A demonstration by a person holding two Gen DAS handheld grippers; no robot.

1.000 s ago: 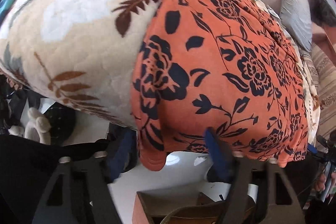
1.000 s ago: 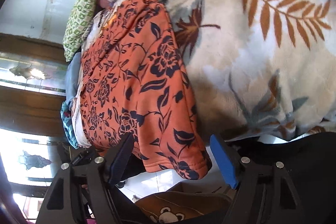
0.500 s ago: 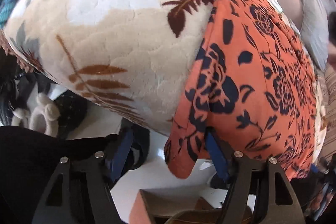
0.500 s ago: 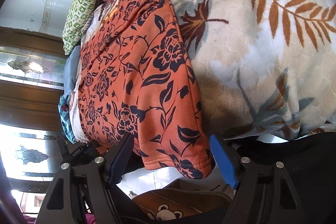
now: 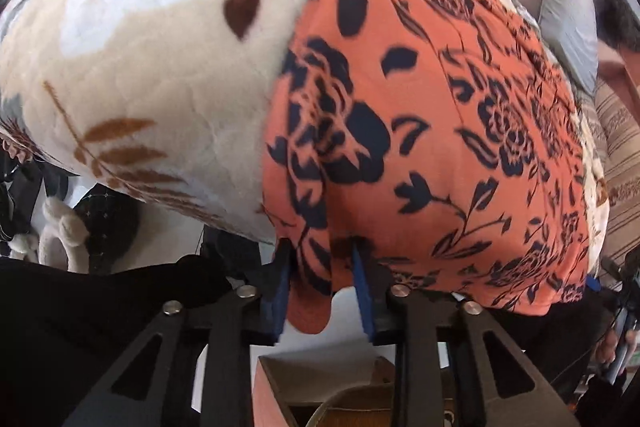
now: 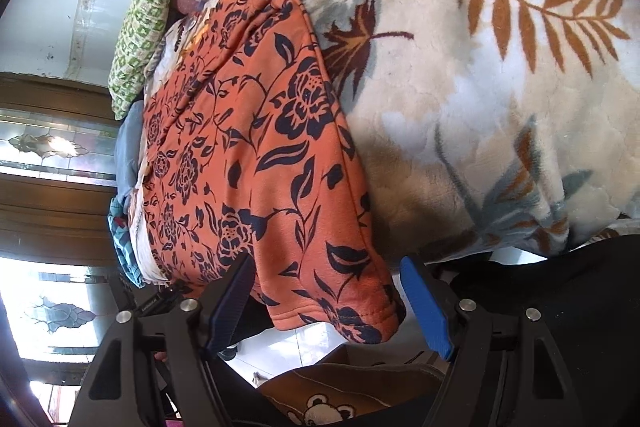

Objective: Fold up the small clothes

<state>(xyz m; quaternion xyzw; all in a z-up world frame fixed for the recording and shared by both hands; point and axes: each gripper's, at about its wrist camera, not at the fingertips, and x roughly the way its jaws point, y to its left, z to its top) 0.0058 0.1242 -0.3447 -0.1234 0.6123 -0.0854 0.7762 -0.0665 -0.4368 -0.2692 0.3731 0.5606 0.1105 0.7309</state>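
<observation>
The orange floral garment (image 5: 420,115) lay spread across the cream leaf-print fleece blanket (image 5: 152,75) on the bed, its near hem hanging over the blanket's edge toward both cameras. The left gripper (image 5: 324,287) had its jaws just closing in, and there it was: the garment's lower corner bunched between the blue pads (image 5: 280,291), a rounded tongue of orange cloth poking out below them. The pads looked pressed against the cloth on both sides, so call it a pinch on that corner. Over on the other side, the right gripper (image 6: 328,303) stood with its jaws wide apart, the other hem corner of the garment (image 6: 256,155) drooping into the gap between them. Neither blue pad (image 6: 426,307) touched the cloth, though the right-hand one sat just beside the stitched hem. In the right wrist view a green patterned pillow (image 6: 148,23) sat at the far end of the bed, beside the top of the garment, with a strip of blue fabric (image 6: 128,147) peeking from under its left edge. In the left wrist view a grey cushion (image 5: 560,7) leaned beyond the garment's far side. Below the bed edge a brown cardboard box (image 5: 320,387) stood on the pale floor, and a plush toy (image 5: 60,239) lay at the left.
</observation>
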